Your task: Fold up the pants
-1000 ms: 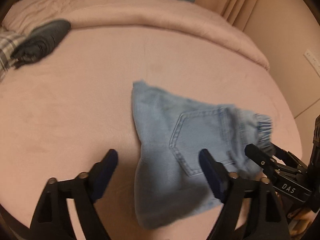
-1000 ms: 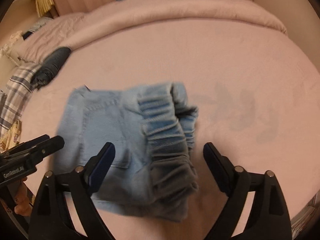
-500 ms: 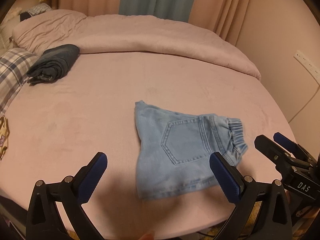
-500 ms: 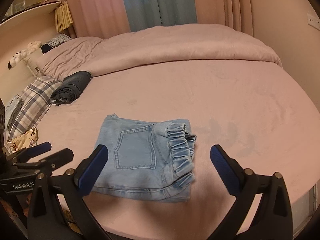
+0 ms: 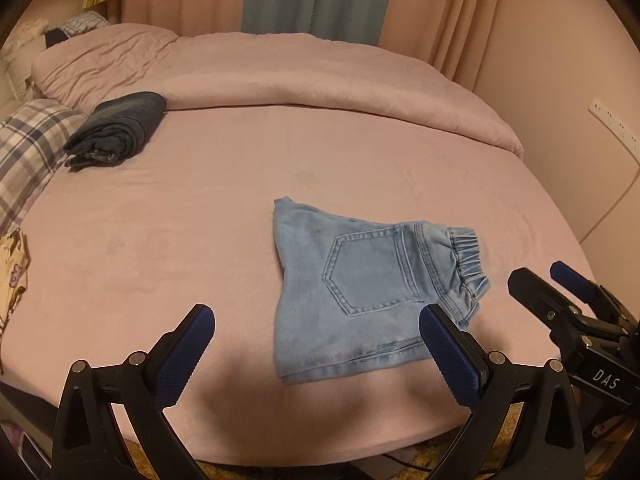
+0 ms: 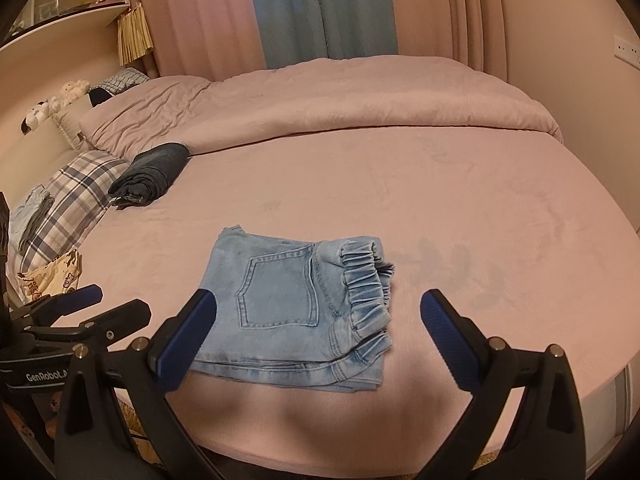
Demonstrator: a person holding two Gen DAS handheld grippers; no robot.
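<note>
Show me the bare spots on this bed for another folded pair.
Free: the sheet right of the folded jeans toward the wall, and the wide stretch between them and the duvet. Crowded: the left edge, with the dark folded pants and plaid pillow.

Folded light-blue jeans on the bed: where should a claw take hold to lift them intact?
Probably the near stacked edge of the folded jeans, coming in low from the bed's front side. All layers meet there in a flat lip, so one pinch catches the whole bundle; the bulky elastic waistband looks harder to clamp.
</note>
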